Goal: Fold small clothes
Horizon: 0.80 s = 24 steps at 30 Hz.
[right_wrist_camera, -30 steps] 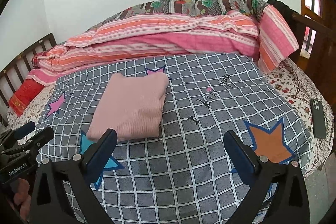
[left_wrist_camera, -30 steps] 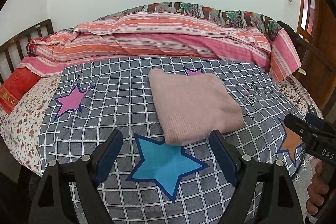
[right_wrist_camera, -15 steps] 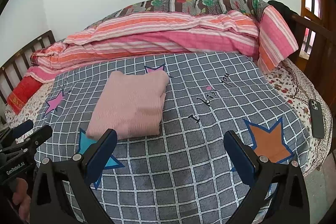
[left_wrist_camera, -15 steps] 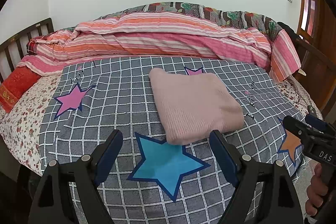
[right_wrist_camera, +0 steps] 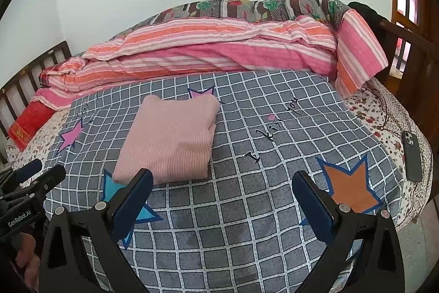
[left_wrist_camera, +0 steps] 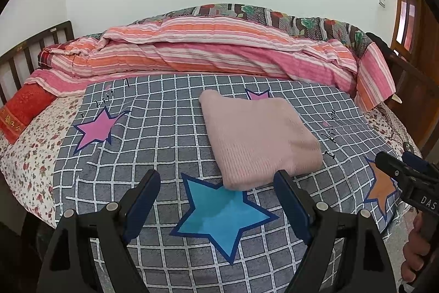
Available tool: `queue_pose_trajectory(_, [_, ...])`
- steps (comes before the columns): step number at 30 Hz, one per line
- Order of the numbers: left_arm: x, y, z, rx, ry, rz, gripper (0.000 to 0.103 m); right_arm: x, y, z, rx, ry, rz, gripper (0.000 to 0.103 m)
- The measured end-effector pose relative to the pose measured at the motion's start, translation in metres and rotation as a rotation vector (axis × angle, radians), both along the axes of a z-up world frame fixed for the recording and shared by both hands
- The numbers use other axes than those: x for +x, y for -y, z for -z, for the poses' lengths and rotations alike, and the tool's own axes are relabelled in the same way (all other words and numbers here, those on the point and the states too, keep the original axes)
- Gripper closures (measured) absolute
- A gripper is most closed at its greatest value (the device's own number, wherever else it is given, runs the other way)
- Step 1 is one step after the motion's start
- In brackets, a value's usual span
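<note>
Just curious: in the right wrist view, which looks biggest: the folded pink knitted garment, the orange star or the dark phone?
1. Folded pink knitted garment.
2. Orange star, though nearer the camera.
3. Dark phone.

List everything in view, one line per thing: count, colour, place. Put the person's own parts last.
folded garment: one, pale pink knit, lying on the checked blanket, near its middle.
checked blanket: one, grey with white grid and coloured stars, spread over the bed.
striped quilt: one, pink and orange, bunched along the far side of the bed.
floral sheet: one, white with small red flowers, under the blanket.
red cloth: one, red, at the bed's left edge.
phone: one, dark, on the sheet at the bed's right edge.
left gripper: one, black with blue pads, open, empty.
right gripper: one, same build, open, empty.
</note>
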<state>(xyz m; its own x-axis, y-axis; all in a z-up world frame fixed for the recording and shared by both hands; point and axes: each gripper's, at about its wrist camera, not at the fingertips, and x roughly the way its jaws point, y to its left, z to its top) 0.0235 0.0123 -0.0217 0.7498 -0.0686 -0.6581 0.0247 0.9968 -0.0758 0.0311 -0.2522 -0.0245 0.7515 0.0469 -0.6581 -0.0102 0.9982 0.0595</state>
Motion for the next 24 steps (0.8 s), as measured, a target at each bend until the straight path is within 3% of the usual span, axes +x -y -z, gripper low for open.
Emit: queue_pose_trajectory(24, [-0.0016, -0.0039, -0.0024, 0.001, 0.011, -0.006, 0.019, -0.0021, -0.0006, -0.0038, -0.008, 0.002, 0.003, 0.003])
